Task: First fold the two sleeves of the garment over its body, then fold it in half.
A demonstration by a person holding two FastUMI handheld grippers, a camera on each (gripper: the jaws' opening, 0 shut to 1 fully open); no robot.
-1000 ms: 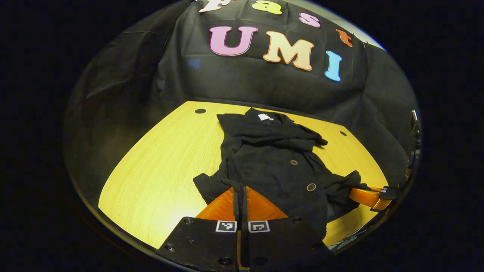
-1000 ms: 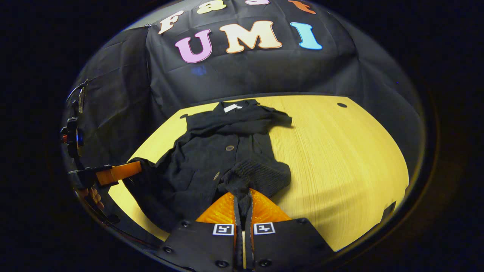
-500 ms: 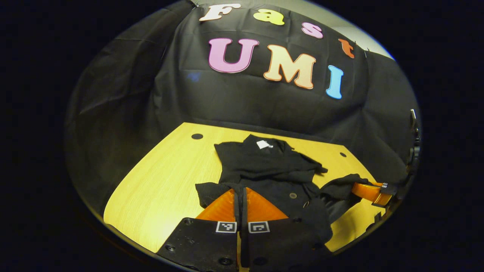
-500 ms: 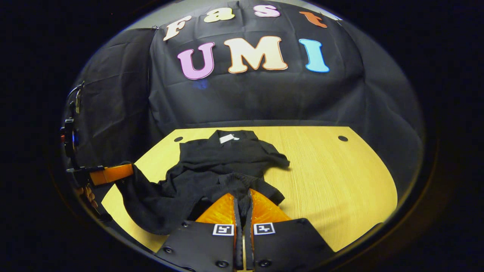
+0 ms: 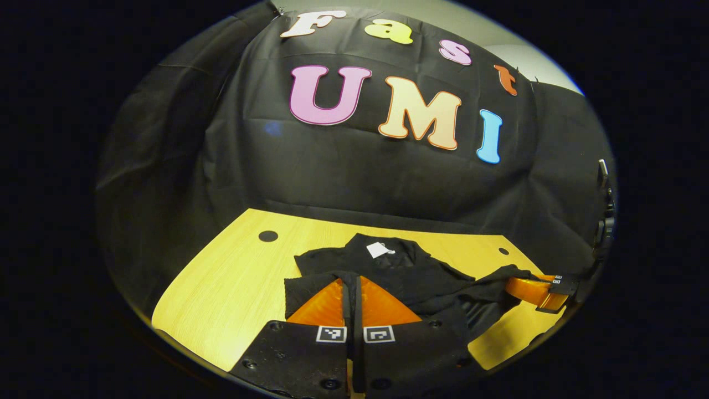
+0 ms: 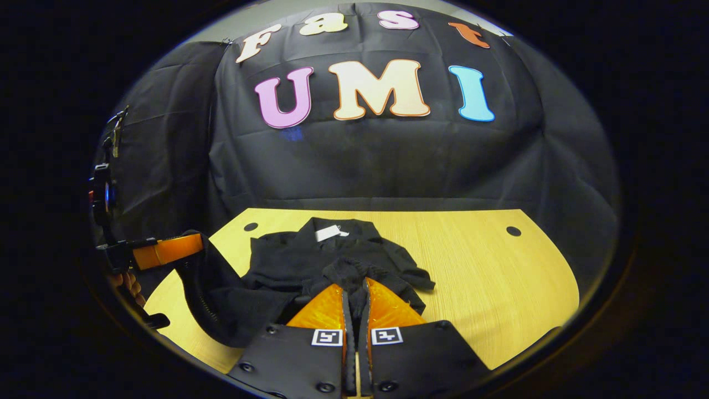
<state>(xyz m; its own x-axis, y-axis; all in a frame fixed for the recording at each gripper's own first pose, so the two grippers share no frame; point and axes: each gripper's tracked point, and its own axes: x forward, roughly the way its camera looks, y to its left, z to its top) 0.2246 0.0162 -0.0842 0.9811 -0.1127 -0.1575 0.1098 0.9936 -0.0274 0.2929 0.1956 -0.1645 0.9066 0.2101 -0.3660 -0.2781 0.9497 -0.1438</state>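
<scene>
Both sleeves are lying over the garment (image 6: 310,260), which is sitting toward the surface's (image 6: 498,277) far edge. The left gripper (image 5: 352,288) and right gripper (image 6: 354,291) are each pinching its hem, carrying it toward the collar; the halving fold is seemingly under way and not yet laid flat.

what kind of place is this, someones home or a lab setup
Most likely a staged recording booth, not a home: black cloth wall as the backdrop, a bare wooden table with one black garment on it, both handheld grippers gripping it.
</scene>
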